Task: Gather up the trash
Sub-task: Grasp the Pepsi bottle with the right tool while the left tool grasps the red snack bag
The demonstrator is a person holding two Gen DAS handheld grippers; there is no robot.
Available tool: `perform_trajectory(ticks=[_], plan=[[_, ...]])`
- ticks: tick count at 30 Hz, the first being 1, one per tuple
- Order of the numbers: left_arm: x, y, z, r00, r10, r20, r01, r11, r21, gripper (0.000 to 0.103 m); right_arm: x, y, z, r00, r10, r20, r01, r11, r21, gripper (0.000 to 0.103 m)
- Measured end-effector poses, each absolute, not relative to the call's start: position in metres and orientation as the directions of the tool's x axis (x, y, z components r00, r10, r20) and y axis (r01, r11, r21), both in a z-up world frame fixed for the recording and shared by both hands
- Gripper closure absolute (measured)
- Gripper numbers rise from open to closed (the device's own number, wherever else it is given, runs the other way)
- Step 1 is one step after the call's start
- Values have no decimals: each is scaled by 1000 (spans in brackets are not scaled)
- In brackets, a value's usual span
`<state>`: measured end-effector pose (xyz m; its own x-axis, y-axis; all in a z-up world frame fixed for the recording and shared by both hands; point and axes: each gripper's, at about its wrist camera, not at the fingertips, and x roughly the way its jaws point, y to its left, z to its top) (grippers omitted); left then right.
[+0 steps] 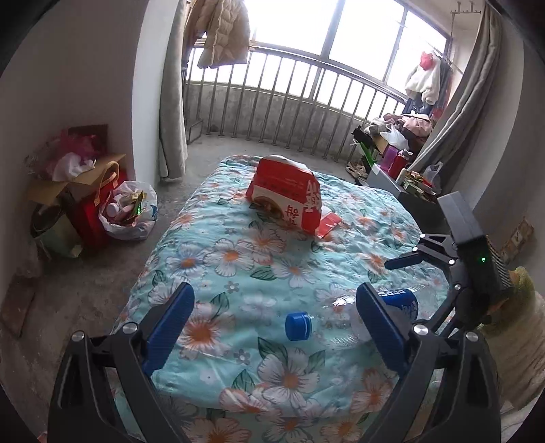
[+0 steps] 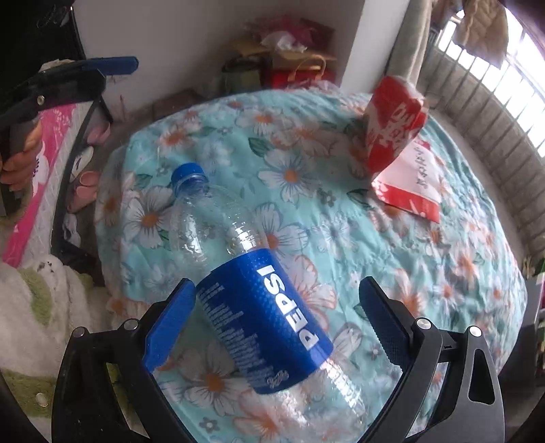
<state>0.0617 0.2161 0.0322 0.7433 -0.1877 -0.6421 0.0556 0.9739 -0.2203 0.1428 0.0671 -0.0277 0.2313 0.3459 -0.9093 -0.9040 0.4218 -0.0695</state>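
Right wrist view: right gripper (image 2: 276,313) jaws apart, straddling Pepsi bottle (image 2: 252,283) on bed (image 2: 442,272), no grip yet. Red carton (image 2: 391,126) beyond. Left gripper (image 1: 272,317) spread, empty. Nothing collected.

"PEPSI" in white letters on the blue label of the clear plastic bottle (image 2: 252,300); white characters on the red bag (image 1: 289,192), unreadable

Bedroom w/ bare concrete floor (image 1: 85,289), white walls (image 1: 85,85). Bed w/ teal floral quilt (image 1: 238,265). Big bright window (image 1: 340,34) behind metal railing (image 1: 289,102), grey curtains (image 1: 173,102) both sides, jacket (image 1: 223,30) hung up.
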Motion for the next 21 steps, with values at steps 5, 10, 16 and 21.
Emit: perform_trajectory(ticks=[5,10,16,21], plan=[[76,232,23,742,-197,-640,37,966,-255,9,151,66,-50,138,307,-942,-897,441,12,19],[111,238,16,732,-254,-632,40,942,-333,9,149,40,-51,137,299,-944,-837,545,50,27],[175,234,1,697,-348,-627,9,879,-477,9,160,-48,-43,171,300,-938,-546,822,163,32],[237,226,-22,672,-390,-630,-93,799,-594,13,158,-129,-50,225,373,-900,-225,919,324,35]])
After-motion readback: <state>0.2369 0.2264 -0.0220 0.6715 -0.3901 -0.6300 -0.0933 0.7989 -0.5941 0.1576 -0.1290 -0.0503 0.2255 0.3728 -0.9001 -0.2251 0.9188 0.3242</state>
